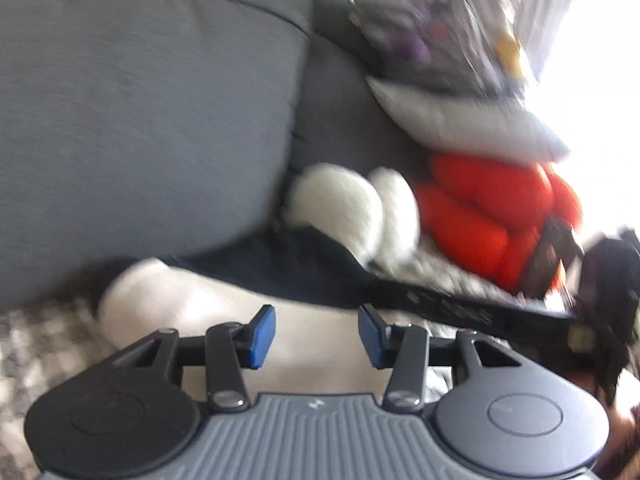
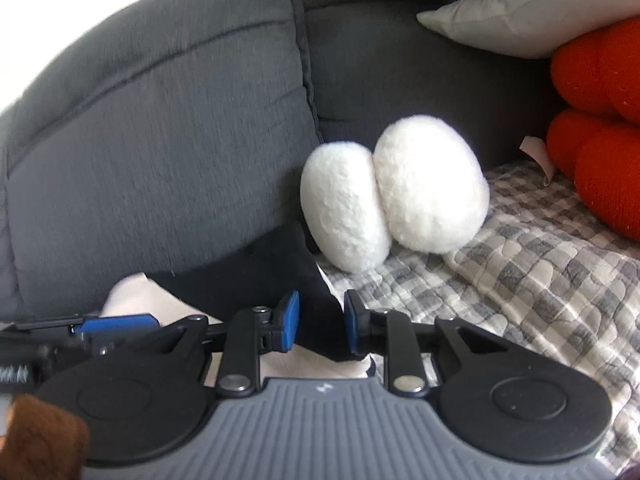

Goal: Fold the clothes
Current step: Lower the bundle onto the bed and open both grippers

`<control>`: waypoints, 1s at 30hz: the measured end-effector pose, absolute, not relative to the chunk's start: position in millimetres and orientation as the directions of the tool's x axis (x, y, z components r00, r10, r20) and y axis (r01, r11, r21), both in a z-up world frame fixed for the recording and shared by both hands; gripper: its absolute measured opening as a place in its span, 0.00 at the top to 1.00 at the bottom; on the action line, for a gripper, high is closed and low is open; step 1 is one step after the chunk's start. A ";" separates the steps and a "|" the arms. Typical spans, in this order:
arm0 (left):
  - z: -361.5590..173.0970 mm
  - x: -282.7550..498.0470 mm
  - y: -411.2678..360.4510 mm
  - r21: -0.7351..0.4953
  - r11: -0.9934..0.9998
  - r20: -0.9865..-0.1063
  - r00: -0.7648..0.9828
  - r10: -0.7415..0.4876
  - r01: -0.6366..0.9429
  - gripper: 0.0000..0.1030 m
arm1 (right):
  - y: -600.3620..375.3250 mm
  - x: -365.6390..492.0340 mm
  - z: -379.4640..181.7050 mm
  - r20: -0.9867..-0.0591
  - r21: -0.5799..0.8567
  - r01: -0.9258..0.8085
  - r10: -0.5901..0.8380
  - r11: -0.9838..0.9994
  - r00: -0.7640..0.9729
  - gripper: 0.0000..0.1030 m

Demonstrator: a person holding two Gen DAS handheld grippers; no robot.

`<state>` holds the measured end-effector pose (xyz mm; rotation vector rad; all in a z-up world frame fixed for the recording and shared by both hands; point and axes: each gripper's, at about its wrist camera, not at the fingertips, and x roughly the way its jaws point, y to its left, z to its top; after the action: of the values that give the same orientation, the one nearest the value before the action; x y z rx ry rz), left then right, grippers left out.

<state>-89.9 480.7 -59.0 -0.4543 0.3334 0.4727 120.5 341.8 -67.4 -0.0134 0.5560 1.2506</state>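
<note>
Now your right gripper (image 2: 320,322) pinches the dark garment (image 2: 280,276) at centre-bottom; left gripper (image 1: 316,336), jaws apart, hovers over its pale part.

Daylight, blown out to white at the upper right of the left wrist view, where motion blur smears the cushions (image 1: 492,200) and bag (image 1: 432,28); right wrist view sharper, evenly lit, soft shadows under the sofa back (image 2: 160,140), fisheye bending and dark corners in both.

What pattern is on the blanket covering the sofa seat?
Grey-and-white check, quilted; the blanket shows best in the right wrist view.
</note>
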 end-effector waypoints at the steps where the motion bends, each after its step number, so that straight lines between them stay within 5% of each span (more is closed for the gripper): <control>1: -60.4 -93.8 484.7 -0.360 0.771 -0.397 0.834 0.382 -0.525 0.55 | 339.8 120.3 -66.5 -0.387 0.299 -0.899 0.902 0.320 0.193 0.70; 14: -71.8 -126.9 509.7 -0.527 0.570 -0.346 0.771 0.535 -0.631 0.55 | 334.8 120.0 -59.1 -0.334 0.310 -0.900 0.922 0.306 0.198 0.69; 20: -64.2 -110.9 484.5 -0.435 0.678 -0.350 0.805 0.480 -0.593 0.51 | 328.6 115.3 -47.6 -0.298 0.302 -0.916 0.939 0.263 0.171 0.69; 30: -67.1 -80.5 462.9 -0.236 0.723 -0.447 0.734 0.512 -0.649 0.40 | 348.0 113.9 -57.9 -0.430 0.225 -0.920 0.880 0.320 0.201 0.69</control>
<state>-80.5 462.9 -67.1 -0.3956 0.3669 0.6567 113.9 348.0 -57.9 -0.0882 0.5354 1.2599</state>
